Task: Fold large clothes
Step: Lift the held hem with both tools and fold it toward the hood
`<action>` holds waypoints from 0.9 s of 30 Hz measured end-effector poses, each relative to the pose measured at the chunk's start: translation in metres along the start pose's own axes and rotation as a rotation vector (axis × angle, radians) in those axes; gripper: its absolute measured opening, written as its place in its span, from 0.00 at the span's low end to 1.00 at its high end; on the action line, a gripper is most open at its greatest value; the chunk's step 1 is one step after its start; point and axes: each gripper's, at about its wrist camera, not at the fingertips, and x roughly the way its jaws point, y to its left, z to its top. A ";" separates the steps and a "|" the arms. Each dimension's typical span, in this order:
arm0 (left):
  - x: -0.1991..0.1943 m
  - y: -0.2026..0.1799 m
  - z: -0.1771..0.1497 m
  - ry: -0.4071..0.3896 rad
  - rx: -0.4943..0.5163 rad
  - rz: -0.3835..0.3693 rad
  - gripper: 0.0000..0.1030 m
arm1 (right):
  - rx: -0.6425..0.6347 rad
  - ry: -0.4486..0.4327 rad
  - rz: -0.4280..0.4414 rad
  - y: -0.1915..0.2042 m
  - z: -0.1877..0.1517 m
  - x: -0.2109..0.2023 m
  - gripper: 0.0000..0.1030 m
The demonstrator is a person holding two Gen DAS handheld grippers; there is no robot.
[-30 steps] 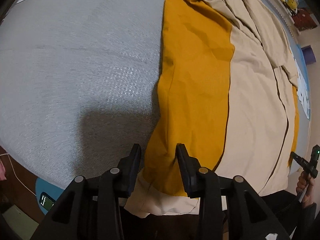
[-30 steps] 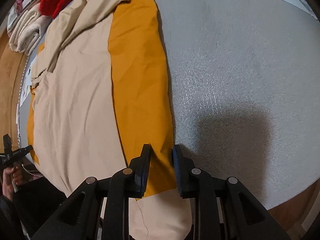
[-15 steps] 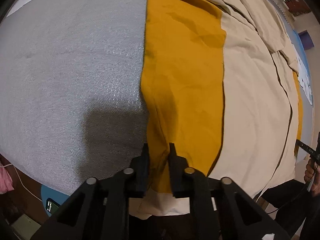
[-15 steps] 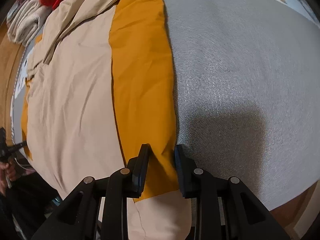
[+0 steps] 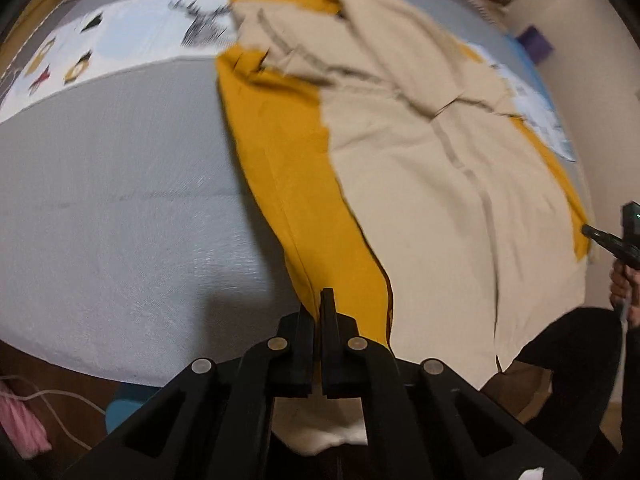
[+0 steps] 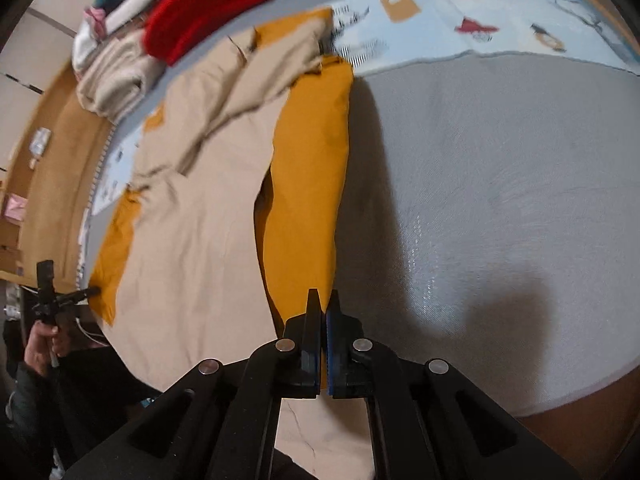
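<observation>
A large beige and mustard-orange garment (image 5: 432, 184) lies spread on a grey bed surface (image 5: 120, 208). My left gripper (image 5: 319, 300) is shut on the garment's orange edge at its near left side and lifts it slightly. In the right wrist view the same garment (image 6: 192, 240) lies to the left. My right gripper (image 6: 323, 300) is shut on the orange strip (image 6: 308, 184) at its near right edge, raised a little so a shadow shows beside it. Each gripper shows small at the other view's side edge.
A patterned pale-blue cloth (image 6: 480, 28) lies across the far end of the bed. A red knit (image 6: 212, 4) and folded pale clothes (image 6: 116, 76) are piled at the far left in the right wrist view. A wooden frame (image 6: 56, 168) borders the bed.
Both grippers have closed fully on the orange edges and risen, lifting the fabric. The views have tilted up, so the far end of the bed now shows.
</observation>
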 end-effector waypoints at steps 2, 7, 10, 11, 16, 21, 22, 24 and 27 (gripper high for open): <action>-0.016 -0.010 -0.003 -0.024 0.020 -0.026 0.00 | -0.016 -0.014 -0.005 0.007 -0.007 -0.013 0.01; -0.051 -0.030 -0.017 -0.044 0.113 -0.070 0.00 | -0.007 -0.036 -0.017 0.015 -0.037 -0.060 0.01; -0.069 -0.037 -0.031 -0.026 0.145 -0.090 0.00 | 0.012 -0.051 -0.007 0.014 -0.065 -0.090 0.01; -0.075 -0.039 -0.035 -0.024 0.154 -0.102 0.00 | 0.018 -0.055 -0.004 0.014 -0.072 -0.098 0.01; -0.083 -0.026 -0.045 -0.030 0.113 -0.162 0.00 | 0.034 -0.089 0.028 0.012 -0.106 -0.129 0.01; -0.070 -0.004 -0.017 -0.084 0.003 -0.224 0.00 | 0.056 -0.122 0.053 0.004 -0.079 -0.128 0.01; -0.067 -0.001 -0.010 -0.100 -0.019 -0.234 0.00 | 0.059 -0.128 0.051 0.003 -0.069 -0.123 0.01; -0.056 0.008 0.013 -0.140 -0.070 -0.241 0.00 | 0.087 -0.141 0.064 -0.004 -0.042 -0.112 0.01; -0.034 0.030 0.050 -0.188 -0.201 -0.285 0.00 | 0.133 -0.170 0.063 -0.015 0.007 -0.086 0.01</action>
